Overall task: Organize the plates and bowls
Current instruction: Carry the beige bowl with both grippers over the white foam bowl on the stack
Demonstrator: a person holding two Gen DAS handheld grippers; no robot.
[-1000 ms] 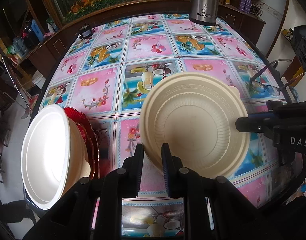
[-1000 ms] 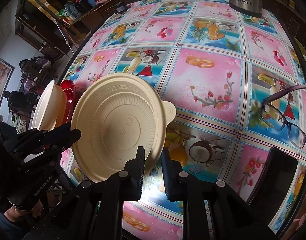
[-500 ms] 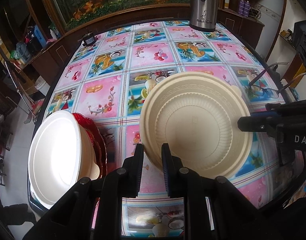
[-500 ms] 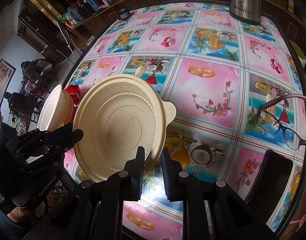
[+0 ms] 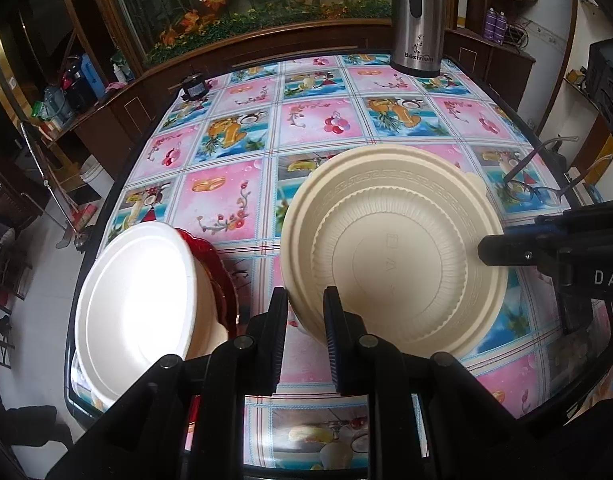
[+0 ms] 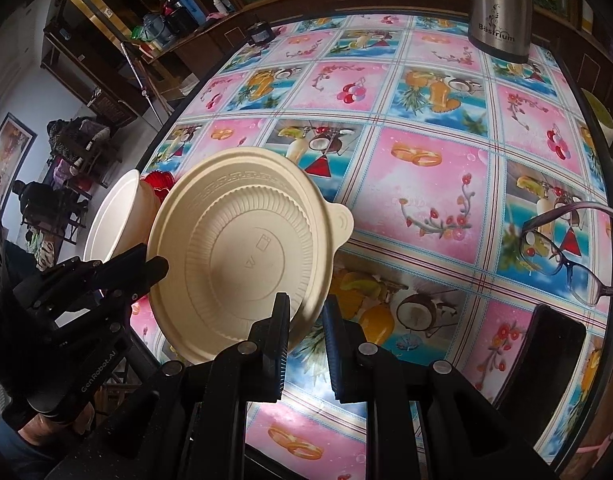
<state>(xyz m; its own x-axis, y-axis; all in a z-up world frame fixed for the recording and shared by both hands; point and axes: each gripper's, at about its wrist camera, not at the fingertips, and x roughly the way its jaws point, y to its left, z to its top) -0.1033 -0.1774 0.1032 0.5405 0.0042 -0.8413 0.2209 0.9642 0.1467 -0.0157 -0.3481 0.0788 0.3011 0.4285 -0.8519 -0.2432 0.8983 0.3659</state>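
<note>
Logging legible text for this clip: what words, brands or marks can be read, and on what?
"Bastrium": steel flask at the table's far edge.
"DAS", cut off by the frame edge: right gripper body.
"GenRobot.AI": left gripper body.
Embossed marks in the cream bowl: too faint to read.

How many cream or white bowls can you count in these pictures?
2: the cream bowl held off the table, and a white bowl at the table's left edge, over red dishes; more may be hidden.
</note>
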